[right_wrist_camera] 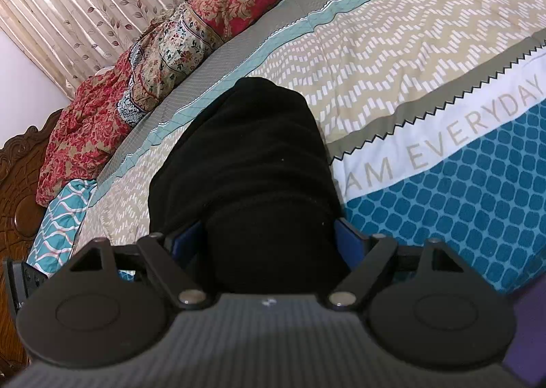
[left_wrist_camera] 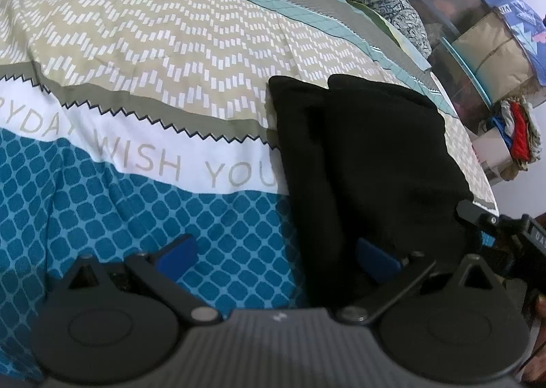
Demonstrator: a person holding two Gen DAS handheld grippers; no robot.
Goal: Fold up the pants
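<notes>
Pants, black and soft, lie near the patterned quilt's edge; much quilt lies bare beside them. The left gripper is wide apart, holding nothing; the right gripper is wide around the pants' end.

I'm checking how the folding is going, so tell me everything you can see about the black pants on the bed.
The black pants look like soft, matte, fleece-like cloth, lying in a thick folded bundle on the patterned bedspread. From the left wrist view two rounded layers or legs show side by side at the far end. The right gripper straddles the near end with wide jaws; whether the pads press is unclear. The left gripper is open, one finger over the pants' edge.
</notes>
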